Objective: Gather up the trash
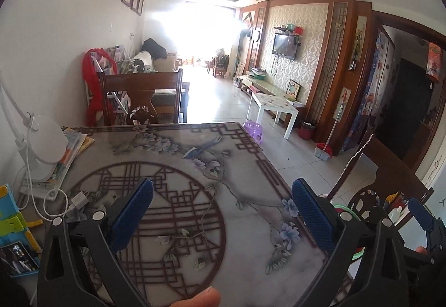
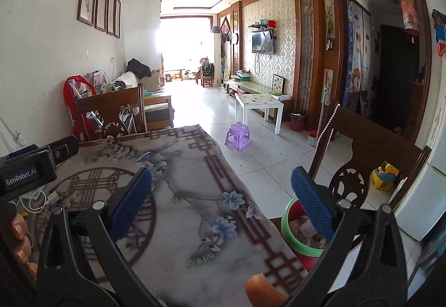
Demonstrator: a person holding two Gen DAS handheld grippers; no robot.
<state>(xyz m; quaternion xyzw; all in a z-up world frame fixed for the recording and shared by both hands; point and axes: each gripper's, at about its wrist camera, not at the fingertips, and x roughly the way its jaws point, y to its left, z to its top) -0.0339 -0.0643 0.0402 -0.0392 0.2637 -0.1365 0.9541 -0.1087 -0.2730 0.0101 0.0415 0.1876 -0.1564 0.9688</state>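
Note:
My left gripper (image 1: 223, 212) is open over the flower-patterned table (image 1: 195, 156), with nothing between its blue pads. My right gripper (image 2: 221, 201) is open too and hangs over the table's right edge (image 2: 251, 223), also holding nothing. Past that edge, under the right finger, stands a red bin with a green rim (image 2: 290, 234). It holds crumpled scraps. In the left wrist view only a sliver of the bin (image 1: 359, 251) shows behind the right finger. The left gripper's body (image 2: 28, 170) shows at the left of the right wrist view.
A white lamp (image 1: 44, 145) on books, a charger with its cable (image 1: 79, 199) and a phone (image 1: 19, 259) lie along the table's left side. Wooden chairs stand at the far end (image 1: 142, 95) and to the right (image 2: 362, 145). A purple stool (image 2: 237, 135) sits on the tiled floor.

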